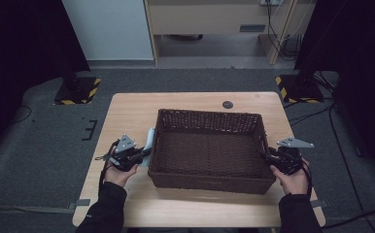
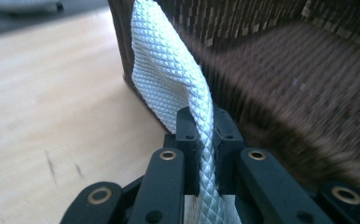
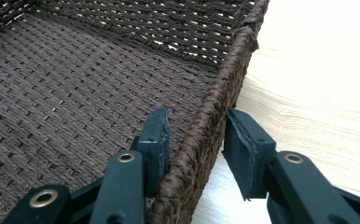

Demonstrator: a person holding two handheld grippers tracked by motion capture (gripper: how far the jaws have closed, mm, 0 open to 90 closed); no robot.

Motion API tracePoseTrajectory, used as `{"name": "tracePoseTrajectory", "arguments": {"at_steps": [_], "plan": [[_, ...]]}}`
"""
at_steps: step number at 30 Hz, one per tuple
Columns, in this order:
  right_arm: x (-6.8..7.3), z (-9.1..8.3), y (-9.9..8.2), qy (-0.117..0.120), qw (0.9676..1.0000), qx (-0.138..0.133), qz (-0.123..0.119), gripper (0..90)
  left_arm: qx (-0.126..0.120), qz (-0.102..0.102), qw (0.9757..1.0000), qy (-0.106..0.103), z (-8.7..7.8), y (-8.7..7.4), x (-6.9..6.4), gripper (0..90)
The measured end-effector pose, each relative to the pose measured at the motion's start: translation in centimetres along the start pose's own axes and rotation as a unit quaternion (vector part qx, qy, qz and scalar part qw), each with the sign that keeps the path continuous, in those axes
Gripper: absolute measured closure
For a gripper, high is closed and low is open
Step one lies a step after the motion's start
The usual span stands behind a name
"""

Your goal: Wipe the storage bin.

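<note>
High view puts the wooden table (image 1: 195, 104) at the centre, and on it a wide dark wicker basket (image 1: 210, 182), its long axis running from nine o'clock to three o'clock, its open top facing up and nothing inside. At the basket's nine o'clock side hangs a white cloth (image 1: 149, 141) with a diamond weave, a narrow strip whose long axis runs roughly from six to twelve o'clock along the outer wall. The left gripper (image 1: 144, 153) is clamped on that cloth: in the left gripper view the jaws stand closed tight with the cloth (image 2: 169, 74) bunched into a rope-like fold between them, the free end fanning out against the basket corner (image 2: 136, 56). Pinching it at a gathered fold likely keeps the whole piece under control so that it can be lifted over the rim and dropped in. At the basket's three o'clock side the right gripper (image 1: 269, 158) straddles the rim; in the right gripper view its jaws stand partly apart, one inside and one outside the braided rim (image 3: 215, 107). The inner pad (image 3: 157, 140) sits close against the weave while the outer one stands clear of it, so there is no firm grip. That placement looks meant to steady the basket against sliding while the other hand works the cloth.
</note>
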State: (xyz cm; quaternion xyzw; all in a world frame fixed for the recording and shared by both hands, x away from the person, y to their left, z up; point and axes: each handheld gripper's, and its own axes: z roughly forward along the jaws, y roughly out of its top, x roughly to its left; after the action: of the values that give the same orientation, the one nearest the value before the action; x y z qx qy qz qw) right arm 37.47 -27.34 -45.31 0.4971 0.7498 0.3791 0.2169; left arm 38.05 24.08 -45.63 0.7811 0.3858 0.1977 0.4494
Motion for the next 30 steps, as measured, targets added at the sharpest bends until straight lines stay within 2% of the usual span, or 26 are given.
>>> {"name": "tracePoseTrajectory", "arguments": {"at_steps": [1,4,5,6,8,11,14,16,18,20,23,26,30], "plan": [[0.0,0.0,0.0,0.0,1.0,0.0,0.0,60.9,-0.007,0.002,1.0,-0.001,-0.3,0.2,0.0,83.0],[0.0,0.0,0.0,0.0,1.0,-0.001,0.0,61.2,-0.003,0.002,1.0,-0.002,-0.3,0.1,0.0,83.0],[0.0,0.0,0.0,0.001,1.0,0.0,0.001,62.0,0.015,0.003,0.9999,-0.005,0.2,-0.5,0.0,83.0],[0.0,0.0,0.0,0.001,1.0,0.0,0.0,62.1,0.015,0.003,0.9999,-0.005,0.2,-0.5,0.0,83.0],[0.0,0.0,0.0,0.002,1.0,0.001,0.0,62.6,0.043,-0.001,0.9991,-0.007,1.3,-1.6,-0.1,83.0],[0.0,0.0,0.0,0.003,1.0,0.001,0.001,63.0,0.076,-0.007,0.997,-0.014,2.5,-2.7,-0.1,83.0],[0.0,0.0,0.0,0.003,1.0,0.004,0.001,64.3,0.094,-0.002,0.9954,-0.02,3.2,-3.2,-0.4,83.1],[0.2,0.0,0.1,-0.004,1.0,0.007,-0.003,66.2,0.094,0.001,0.9954,-0.018,3.2,-3.0,-0.4,83.0],[0.4,0.0,0.2,-0.01,0.9999,0.008,-0.002,67.4,0.082,-0.004,0.9965,-0.018,2.8,-2.7,-0.2,83.0],[0.4,0.0,0.2,-0.012,0.9999,0.004,0.001,68.0,0.068,-0.004,0.9975,-0.018,2.0,-2.4,0.0,83.1],[0.4,0.1,0.2,-0.015,0.9998,0.002,0.011,68.5,0.028,-0.005,0.9994,-0.018,0.3,-1.4,0.2,83.0],[0.4,0.2,0.4,-0.021,0.9998,0.004,0.006,68.6,0.009,0.0,0.9998,-0.018,-0.7,-0.8,0.2,83.1],[0.4,0.4,0.5,-0.022,0.9997,0.004,0.004,67.7,0.013,0.007,0.9997,-0.02,-0.9,-0.8,0.1,83.0]]}}
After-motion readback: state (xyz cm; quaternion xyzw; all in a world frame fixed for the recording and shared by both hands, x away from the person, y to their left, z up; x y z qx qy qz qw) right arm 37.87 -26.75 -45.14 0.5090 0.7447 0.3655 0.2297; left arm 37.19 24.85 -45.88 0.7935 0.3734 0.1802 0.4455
